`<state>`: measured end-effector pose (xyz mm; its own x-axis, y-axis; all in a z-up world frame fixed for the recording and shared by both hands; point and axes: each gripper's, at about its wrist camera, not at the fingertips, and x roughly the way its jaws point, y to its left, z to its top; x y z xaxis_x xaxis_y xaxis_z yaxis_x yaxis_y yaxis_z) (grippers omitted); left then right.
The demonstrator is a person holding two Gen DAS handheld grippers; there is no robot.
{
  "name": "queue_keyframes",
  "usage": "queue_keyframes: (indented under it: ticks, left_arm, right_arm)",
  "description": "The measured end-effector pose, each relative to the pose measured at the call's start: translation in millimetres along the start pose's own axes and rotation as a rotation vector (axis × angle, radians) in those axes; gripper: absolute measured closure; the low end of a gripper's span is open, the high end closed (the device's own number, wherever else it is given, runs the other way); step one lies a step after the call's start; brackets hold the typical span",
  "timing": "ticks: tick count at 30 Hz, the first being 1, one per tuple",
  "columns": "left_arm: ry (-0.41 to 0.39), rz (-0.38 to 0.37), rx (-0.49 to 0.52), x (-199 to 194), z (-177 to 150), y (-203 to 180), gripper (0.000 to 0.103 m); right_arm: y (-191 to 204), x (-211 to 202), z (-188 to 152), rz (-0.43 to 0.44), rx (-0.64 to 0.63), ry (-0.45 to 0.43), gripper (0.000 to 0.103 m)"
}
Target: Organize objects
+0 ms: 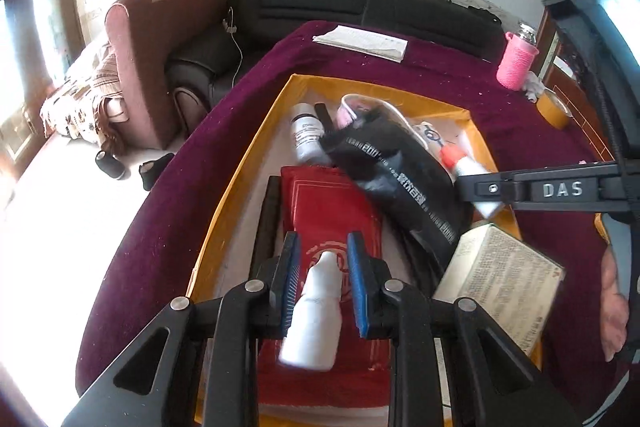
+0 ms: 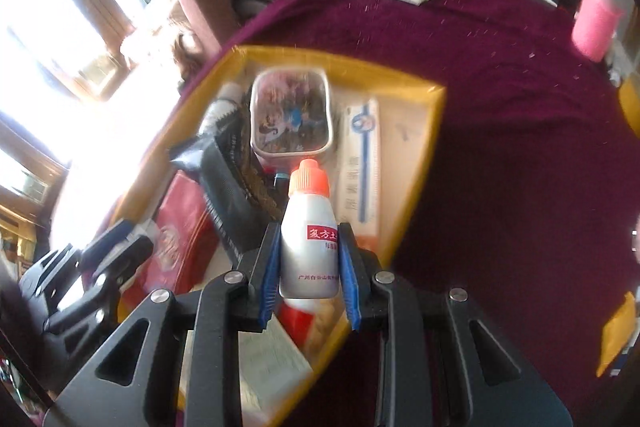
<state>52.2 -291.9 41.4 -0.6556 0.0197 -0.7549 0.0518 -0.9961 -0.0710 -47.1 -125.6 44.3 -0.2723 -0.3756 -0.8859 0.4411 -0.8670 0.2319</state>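
1. Here we count two grippers, each clamped on one small bottle.
2. Our left gripper (image 1: 323,259) has its blue pads pressed on a plain white dropper bottle (image 1: 316,315), which sits between the fingers with its tip pointing away from us, above the red packet (image 1: 320,203) in the yellow box (image 1: 240,163).
3. Our right gripper (image 2: 308,259) is closed on a white bottle with an orange cap (image 2: 308,239); the cap sticks out past the fingertips, and the bottle hangs over the near right part of the same box.
4. In the box we count one red packet, one black pouch (image 1: 400,179), one white bottle with a dark label (image 1: 306,137) lying at the far left, one pictured tin (image 2: 291,115), one long white carton (image 2: 362,163) along the right wall, and one printed carton (image 1: 500,275) at the near corner.
5. On the maroon cloth (image 2: 520,147) outside the box we count one folded paper (image 1: 362,41), one pink-sleeved jar (image 1: 516,61) and one roll of tape (image 1: 554,109), all well apart from both grippers.
6. From the left wrist view, the right gripper reaches in from the right edge, with a hand (image 1: 614,311) below it.
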Motion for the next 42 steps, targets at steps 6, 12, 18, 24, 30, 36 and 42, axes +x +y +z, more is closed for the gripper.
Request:
queue_keyframes:
  ticks: [6, 12, 18, 24, 30, 36, 42]
  left_arm:
    - [-0.012, 0.008, -0.032, 5, -2, 9, 0.083]
    - [-0.027, 0.040, -0.013, 2, -4, 6, 0.082]
    - [-0.028, 0.053, -0.012, 0, -6, 0, 0.082]
    - [-0.064, 0.094, -0.006, -11, -6, -10, 0.051]
    - [-0.130, 0.154, -0.006, -30, -6, -21, 0.036]
    - [-0.211, 0.266, -0.021, -55, -10, -33, 0.034]
    - [-0.399, 0.338, -0.055, -102, -16, -42, 0.001]
  right_arm:
    - [7, 20, 5, -0.031, 0.000, 0.022, 0.078]
    - [9, 21, 2, -0.058, 0.005, -0.002, 0.078]
    - [14, -4, -1, -0.048, -0.006, -0.084, 0.074]
    - [16, -46, -11, -0.065, -0.037, -0.209, 0.059]
    - [2, -73, -33, -0.091, -0.026, -0.282, 0.052]
    - [-21, -87, -59, -0.100, 0.025, -0.327, 0.052]
    - [-26, -112, -93, -0.219, 0.013, -0.462, 0.052]
